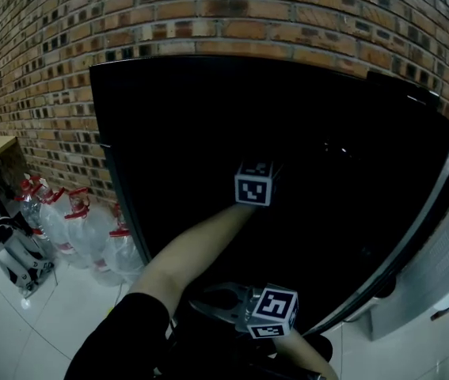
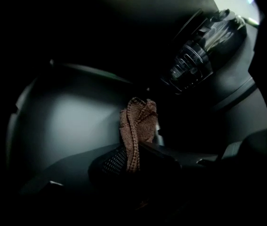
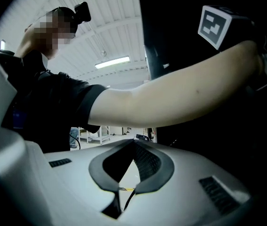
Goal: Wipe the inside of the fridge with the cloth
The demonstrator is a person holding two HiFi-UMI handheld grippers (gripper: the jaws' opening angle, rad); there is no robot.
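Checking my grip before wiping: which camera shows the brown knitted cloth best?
The left gripper view: the brown knitted cloth stands close up, pinched in the left claw. The head view and right gripper view show none of it.

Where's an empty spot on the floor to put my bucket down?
The white floor at the lower left, in front of the water bottles, is bare. Beside the fridge, along the brick wall, it is crowded with those bottles.
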